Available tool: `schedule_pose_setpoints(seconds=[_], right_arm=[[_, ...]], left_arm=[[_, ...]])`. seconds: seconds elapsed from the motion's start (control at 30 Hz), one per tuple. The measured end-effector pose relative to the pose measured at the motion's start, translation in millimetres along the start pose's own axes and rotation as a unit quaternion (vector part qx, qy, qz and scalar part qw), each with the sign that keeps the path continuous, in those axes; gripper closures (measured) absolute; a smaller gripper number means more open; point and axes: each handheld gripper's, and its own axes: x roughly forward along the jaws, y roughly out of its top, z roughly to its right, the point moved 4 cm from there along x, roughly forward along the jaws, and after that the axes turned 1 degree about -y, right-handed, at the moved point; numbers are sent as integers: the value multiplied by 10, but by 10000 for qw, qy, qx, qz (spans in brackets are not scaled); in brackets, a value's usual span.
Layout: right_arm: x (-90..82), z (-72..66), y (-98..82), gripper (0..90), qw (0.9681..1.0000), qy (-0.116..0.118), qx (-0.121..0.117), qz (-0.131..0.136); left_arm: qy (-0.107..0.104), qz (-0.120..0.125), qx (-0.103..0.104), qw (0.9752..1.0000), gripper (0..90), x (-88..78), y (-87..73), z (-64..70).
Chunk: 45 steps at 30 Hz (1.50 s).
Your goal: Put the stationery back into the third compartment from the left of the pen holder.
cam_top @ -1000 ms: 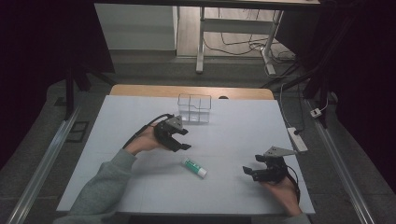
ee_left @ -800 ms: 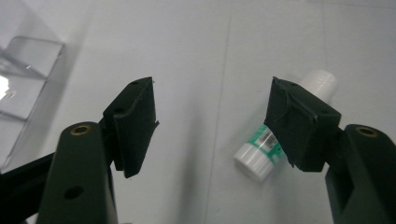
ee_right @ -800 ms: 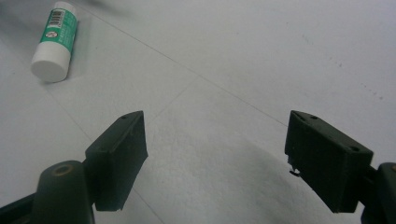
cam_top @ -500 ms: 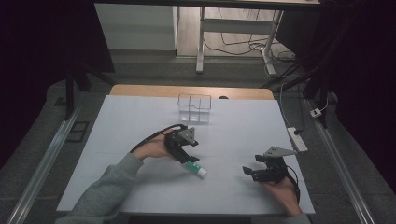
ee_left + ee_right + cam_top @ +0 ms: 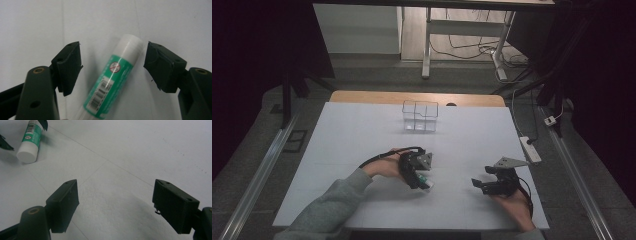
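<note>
A glue stick (image 5: 427, 182) with a green label and a white cap lies flat on the white table (image 5: 362, 135). My left gripper (image 5: 419, 183) points down over it. In the left gripper view the glue stick (image 5: 112, 75) lies between the two jaws of the left gripper (image 5: 113, 60), with a gap on each side. The jaws have just been opening and the pads do not press on it. My right gripper (image 5: 478, 181) rests low at the table's front right, open, with nothing between its fingers (image 5: 116, 192). The glue stick (image 5: 30, 140) shows far off in the right gripper view.
A clear plastic box (image 5: 420, 116) with compartments stands at the back middle of the table. A white power strip (image 5: 530, 149) lies off the table's right edge. Bare white surface spreads between the two grippers and around the box.
My left hand has moved right and toward the front edge, coming down over the glue stick, which now lies between its jaws. The right hand has stayed in place.
</note>
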Motion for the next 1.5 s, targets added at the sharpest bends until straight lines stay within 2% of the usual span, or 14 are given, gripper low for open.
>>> schedule_pose_setpoints(seconds=[0.17,0.37,0.57,0.87,0.9,0.93,1.03,1.13,1.2,1.3,1.33,1.5], right_arm=[[5,-1,-2,203,10000,2,-9,-5],[6,-2,-2,203,10000,8,-8,-7],[13,-2,-3,203,10000,15,-5,-1],[17,-2,-5,203,10000,3,-7,-28],[16,-1,-5,203,10000,-4,-12,-30],[15,-2,-5,203,10000,-4,-11,-29],[13,-2,-4,203,10000,15,-4,-6],[10,-3,-3,203,10000,18,-5,-3],[6,-3,-2,203,10000,15,-11,-6],[5,-1,-2,204,10000,11,-3,-6],[5,0,-2,204,10000,12,-12,-3],[5,-3,-3,204,10000,9,-13,-15]], left_arm=[[-50,-112,164,9998,296,75,51,51],[116,-403,388,9984,381,126,77,75],[-87,-337,426,9985,486,125,60,61],[-148,-330,614,9975,582,121,67,81],[-188,-301,608,9975,615,116,73,86],[-117,-305,586,9977,642,125,82,87],[-3,-319,518,9981,643,118,90,69],[49,-270,345,9990,643,111,68,44],[66,-311,336,9989,643,71,45,15],[115,-166,203,9996,643,-20,27,-26],[168,-64,104,9998,643,-49,27,-31],[440,212,-219,9986,643,-229,1,-98]])
